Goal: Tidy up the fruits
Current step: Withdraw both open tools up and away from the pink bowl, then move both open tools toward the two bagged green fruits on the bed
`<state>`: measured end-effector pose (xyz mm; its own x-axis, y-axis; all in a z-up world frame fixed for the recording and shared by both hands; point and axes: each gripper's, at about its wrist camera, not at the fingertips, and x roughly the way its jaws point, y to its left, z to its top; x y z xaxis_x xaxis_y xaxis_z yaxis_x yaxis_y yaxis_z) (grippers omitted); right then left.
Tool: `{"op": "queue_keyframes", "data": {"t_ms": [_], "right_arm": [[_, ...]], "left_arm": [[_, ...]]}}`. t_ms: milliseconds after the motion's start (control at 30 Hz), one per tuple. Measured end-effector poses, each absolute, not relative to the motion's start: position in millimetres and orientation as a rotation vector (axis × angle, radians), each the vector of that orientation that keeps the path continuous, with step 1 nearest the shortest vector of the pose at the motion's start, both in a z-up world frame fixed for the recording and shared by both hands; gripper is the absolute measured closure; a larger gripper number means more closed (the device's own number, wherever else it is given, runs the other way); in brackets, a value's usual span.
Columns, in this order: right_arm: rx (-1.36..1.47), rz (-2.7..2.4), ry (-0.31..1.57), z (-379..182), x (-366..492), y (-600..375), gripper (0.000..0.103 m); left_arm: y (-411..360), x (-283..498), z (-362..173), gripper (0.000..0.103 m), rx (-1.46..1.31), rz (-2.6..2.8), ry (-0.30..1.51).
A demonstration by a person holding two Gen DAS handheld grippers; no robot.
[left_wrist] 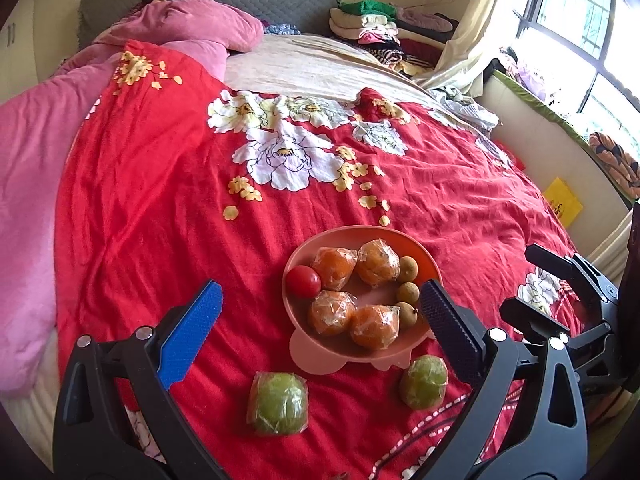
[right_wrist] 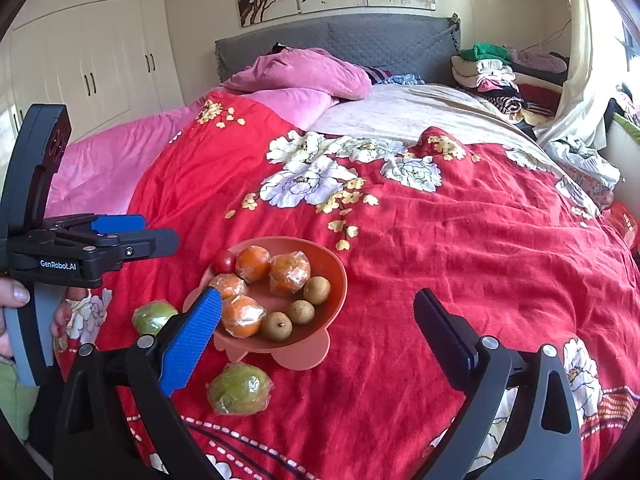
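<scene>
Ribbed blue padding (left_wrist: 191,336) lines one finger of the left gripper (left_wrist: 320,320), dark knurled padding the other, and they stand wide apart with nothing between them. The right gripper (right_wrist: 316,334) is spread just as wide and empty, its black frame angled over the bed. Ahead of both sits a round pink bowl (left_wrist: 344,350) on a lobed foot, holding four oranges (left_wrist: 378,262) in crinkled clear wrap, a glossy red tomato (left_wrist: 303,281) and three rough brown longans (right_wrist: 317,290). Two wrapped green fruits lie on the wrinkled red floral quilt (left_wrist: 160,200) just beside the bowl: one (left_wrist: 278,404) at its near left, another (left_wrist: 424,381) near right. In the right wrist view, the left gripper is level, a hand (right_wrist: 12,308) around its grey handle.
</scene>
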<state>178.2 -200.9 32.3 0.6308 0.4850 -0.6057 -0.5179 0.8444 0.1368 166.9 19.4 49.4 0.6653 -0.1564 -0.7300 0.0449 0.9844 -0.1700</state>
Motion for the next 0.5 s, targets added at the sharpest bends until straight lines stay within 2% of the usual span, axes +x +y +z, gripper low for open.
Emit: {"op": "queue_keyframes", "data": {"t_ms": [500], "right_arm": [[-0.068, 0.597, 0.653, 46.5, 150.2, -199.5, 0.005]], "left_arm": [[23.9, 133.8, 58.2, 0.010, -0.132, -0.098, 0.807]]}}
